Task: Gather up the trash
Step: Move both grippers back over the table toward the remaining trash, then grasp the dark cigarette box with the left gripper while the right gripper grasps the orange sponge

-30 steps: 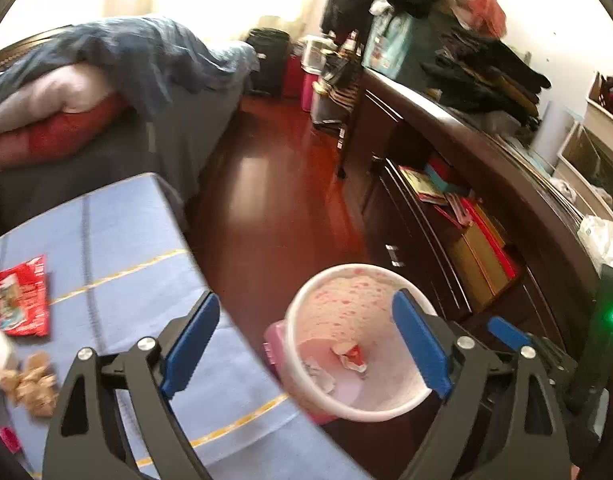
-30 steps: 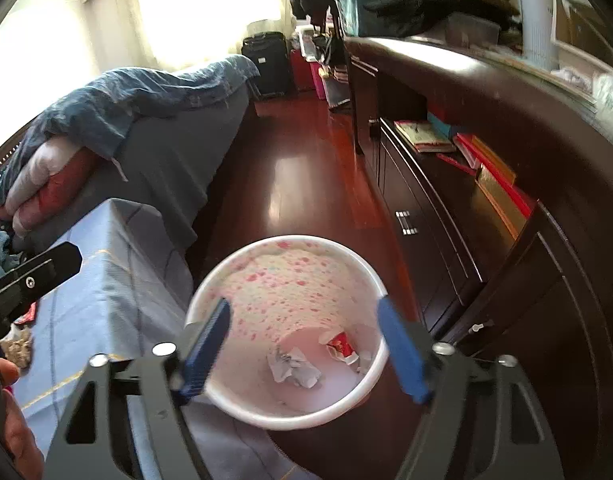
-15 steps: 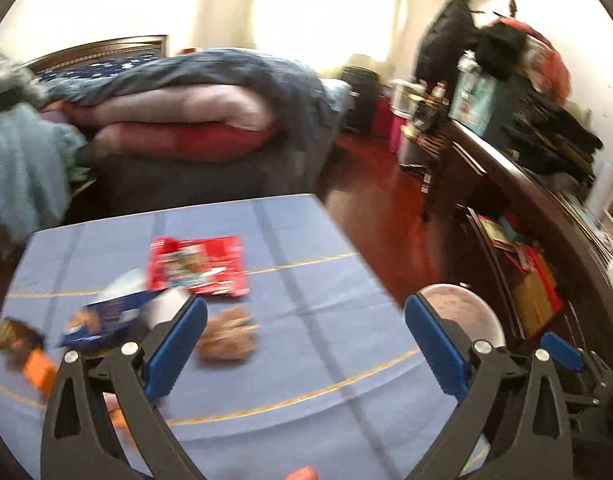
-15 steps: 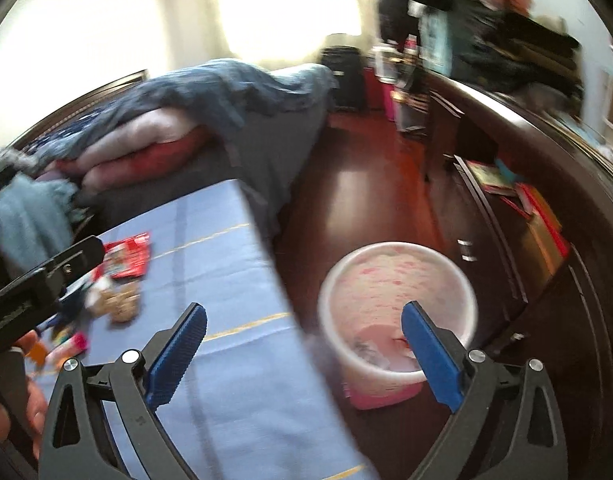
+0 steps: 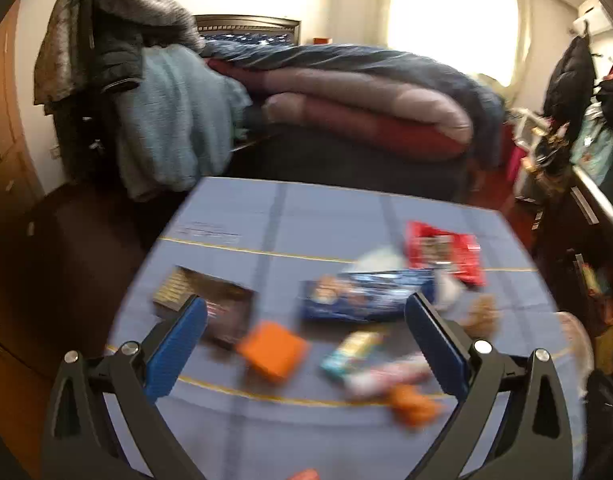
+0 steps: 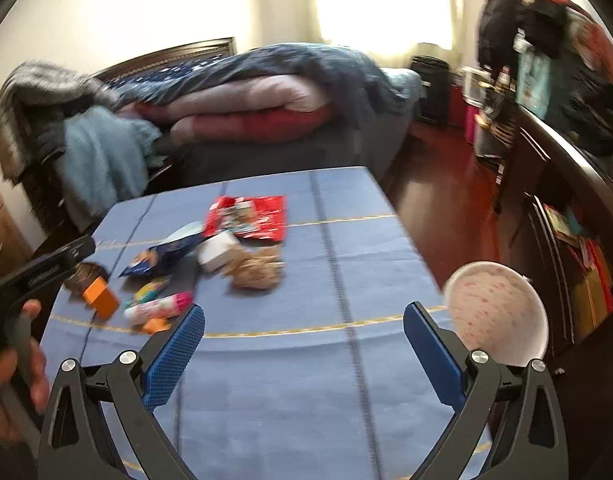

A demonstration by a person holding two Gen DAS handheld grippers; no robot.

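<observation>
Trash lies scattered on a blue tablecloth [image 5: 306,220]: a red wrapper [image 5: 442,252], a blue snack bag [image 5: 366,296], an orange box [image 5: 272,350], a dark packet [image 5: 214,308], a pink tube [image 5: 386,374] and brown crumpled paper [image 6: 256,270]. My left gripper [image 5: 306,344] is open and empty above the orange box. My right gripper [image 6: 304,354] is open and empty over bare cloth. A pink-speckled white trash bin [image 6: 496,314] stands on the floor off the table's right edge. The left gripper's body shows at the left of the right wrist view.
A bed with piled quilts [image 6: 266,100] stands behind the table. A chair draped with clothes [image 5: 146,92] is at the back left. A dark wooden dresser [image 6: 566,200] lines the right wall, with a red wood floor [image 6: 438,184] between.
Both grippers have swung left from the trash bin to over the table; the trash now fills the left wrist view. Both stay open.
</observation>
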